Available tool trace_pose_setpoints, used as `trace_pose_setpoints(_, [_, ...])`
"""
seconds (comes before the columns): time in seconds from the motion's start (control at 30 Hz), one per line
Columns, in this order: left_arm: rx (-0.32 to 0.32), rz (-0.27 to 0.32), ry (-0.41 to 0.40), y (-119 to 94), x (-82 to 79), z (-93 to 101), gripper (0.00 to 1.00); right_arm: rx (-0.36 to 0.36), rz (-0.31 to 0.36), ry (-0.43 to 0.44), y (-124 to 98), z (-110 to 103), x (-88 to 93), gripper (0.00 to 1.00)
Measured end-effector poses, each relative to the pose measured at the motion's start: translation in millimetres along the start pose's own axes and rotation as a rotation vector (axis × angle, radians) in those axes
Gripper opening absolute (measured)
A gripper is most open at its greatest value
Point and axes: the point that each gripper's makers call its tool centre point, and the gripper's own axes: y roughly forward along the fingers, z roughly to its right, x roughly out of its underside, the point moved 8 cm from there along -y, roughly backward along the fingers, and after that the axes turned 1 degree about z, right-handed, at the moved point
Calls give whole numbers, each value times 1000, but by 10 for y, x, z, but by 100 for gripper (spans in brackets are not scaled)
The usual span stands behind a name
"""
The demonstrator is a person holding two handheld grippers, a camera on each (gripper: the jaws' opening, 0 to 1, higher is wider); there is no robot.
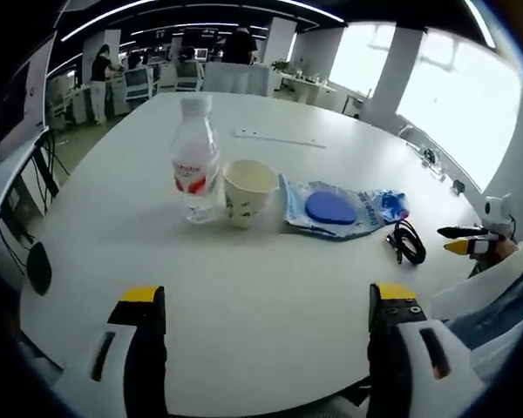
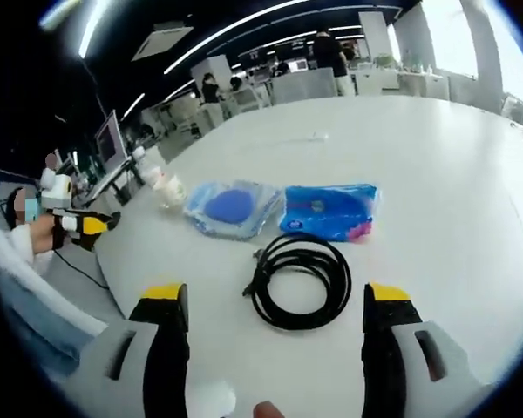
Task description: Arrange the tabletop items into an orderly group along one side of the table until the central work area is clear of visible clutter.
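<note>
On the white table (image 1: 270, 287), a clear plastic water bottle with a red label (image 1: 196, 161) stands touching a cream paper cup (image 1: 248, 192), whose inside looks empty. Beside them lies a clear bag holding a blue round pad (image 1: 329, 209). The right gripper view adds a blue printed packet (image 2: 327, 212) and a coiled black cable (image 2: 298, 280) between its jaws. Left gripper (image 1: 266, 300) and right gripper (image 2: 277, 300) both gape wide, holding nothing.

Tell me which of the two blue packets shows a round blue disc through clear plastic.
The pale clear packet beside the paper cup. The solid blue packet next to it is opaque and printed.
</note>
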Motion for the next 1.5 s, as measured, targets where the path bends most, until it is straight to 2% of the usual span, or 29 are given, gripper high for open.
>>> trace_pose_setpoints(0.3, [10, -16, 5, -19, 40, -16, 99, -11, -26, 18, 2, -54, 49, 75])
trace_pose_setpoints(0.43, [15, -20, 8, -39, 45, -28, 99, -2, -10, 30, -14, -51, 57, 78])
trace_pose_setpoints(0.73, [7, -2, 12, -86, 30, -78, 98, 0, -49, 64, -74, -12, 165, 78])
trace_pose_setpoints(0.93, [5, -9, 29, -89, 58, -102, 97, -11, -31, 91, -114, -38, 165, 78])
trace_pose_setpoints(1.03, [17, 1, 19, -94, 71, -92, 97, -5, -53, 95, -122, -27, 211, 77])
trace_pose_setpoints(1.27, [31, -13, 34, -74, 87, -99, 95, 11, -34, 119, -169, 18, 215, 77])
trace_pose_setpoints(1.5, [48, 2, 33, -18, 37, -62, 93, 26, -36, 118, -218, 53, 229, 77])
